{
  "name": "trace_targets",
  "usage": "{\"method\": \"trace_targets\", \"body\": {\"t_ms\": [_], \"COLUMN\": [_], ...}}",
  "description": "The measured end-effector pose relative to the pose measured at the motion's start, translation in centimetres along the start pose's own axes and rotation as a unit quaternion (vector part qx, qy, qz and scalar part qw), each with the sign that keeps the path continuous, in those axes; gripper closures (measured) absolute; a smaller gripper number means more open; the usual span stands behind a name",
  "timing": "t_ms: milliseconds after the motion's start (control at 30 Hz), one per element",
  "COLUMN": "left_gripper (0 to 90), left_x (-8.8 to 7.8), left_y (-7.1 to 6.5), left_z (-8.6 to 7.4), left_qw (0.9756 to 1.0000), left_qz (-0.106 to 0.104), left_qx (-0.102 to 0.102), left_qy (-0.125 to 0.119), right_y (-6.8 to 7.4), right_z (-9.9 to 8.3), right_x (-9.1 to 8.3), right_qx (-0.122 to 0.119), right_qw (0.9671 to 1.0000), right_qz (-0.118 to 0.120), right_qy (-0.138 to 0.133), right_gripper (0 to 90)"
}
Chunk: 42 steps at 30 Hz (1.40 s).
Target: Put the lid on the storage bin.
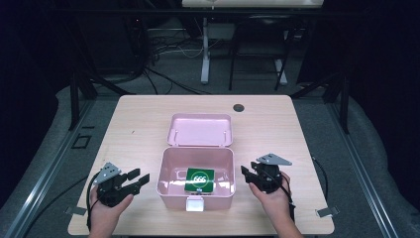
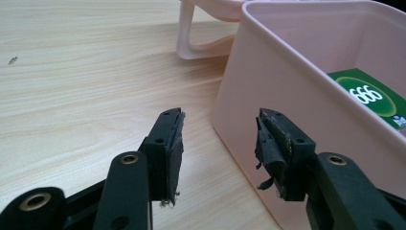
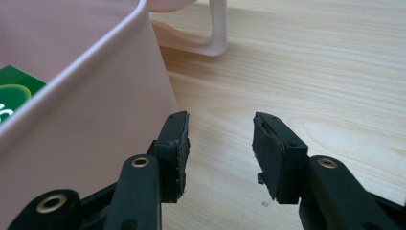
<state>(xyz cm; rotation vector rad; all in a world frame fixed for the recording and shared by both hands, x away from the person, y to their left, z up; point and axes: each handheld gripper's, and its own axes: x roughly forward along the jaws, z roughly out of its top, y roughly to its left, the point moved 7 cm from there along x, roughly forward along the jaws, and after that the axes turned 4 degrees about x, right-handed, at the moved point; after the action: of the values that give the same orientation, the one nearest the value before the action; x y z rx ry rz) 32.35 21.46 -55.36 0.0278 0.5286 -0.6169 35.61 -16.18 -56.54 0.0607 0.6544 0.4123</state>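
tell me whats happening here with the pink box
A person sits at a wooden table with a gripper in each hand. The left gripper and right gripper rest open on either side of an open pink box, holding nothing. The box's lid lies flipped back behind it, and a green packet sits inside.

In the high view the print on the green packet [image 1: 200,179] inside the pink box [image 1: 166,181] was too small to read beyond large white figures. The left gripper view cut the packet [image 2: 378,98] off at its right edge; the right gripper view showed only a green corner [image 3: 16,91] behind the box wall [image 3: 95,110]. The person's forearms ran off the bottom edge.
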Motion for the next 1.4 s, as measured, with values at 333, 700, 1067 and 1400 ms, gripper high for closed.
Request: {"method": "trace_targets", "body": {"t_ms": [333, 700, 1067, 1400], "left_gripper": [48.2, 48.9, 58.5, 65.5], "left_x": [-1.0, -1.1, -0.4, 0.2], "left_y": [-1.2, -2.6, -4.4, -5.0], "left_z": [1.6, 3.3, 4.9, 4.4], "left_qw": [0.9998, 0.9989, 0.9968, 0.9960], "left_qz": [-0.015, -0.041, -0.062, -0.066], "left_qx": [0.009, 0.023, 0.045, 0.047], "left_qy": [-0.008, -0.009, 0.022, 0.038], "right_y": [0.3, 0.8, 1.6, 1.6], "right_z": [4.1, 6.8, 10.3, 12.5], "right_x": [0.0, 0.5, 0.7, 2.3], "right_qx": [0.036, 0.037, 0.015, 0.028], "right_qw": [0.9990, 0.9968, 0.9960, 0.9918], "right_qz": [0.020, 0.039, 0.022, 0.010], "right_qy": [0.019, 0.060, 0.086, 0.124], "right_gripper": [56.4, 57.3, 56.8, 57.2]}}
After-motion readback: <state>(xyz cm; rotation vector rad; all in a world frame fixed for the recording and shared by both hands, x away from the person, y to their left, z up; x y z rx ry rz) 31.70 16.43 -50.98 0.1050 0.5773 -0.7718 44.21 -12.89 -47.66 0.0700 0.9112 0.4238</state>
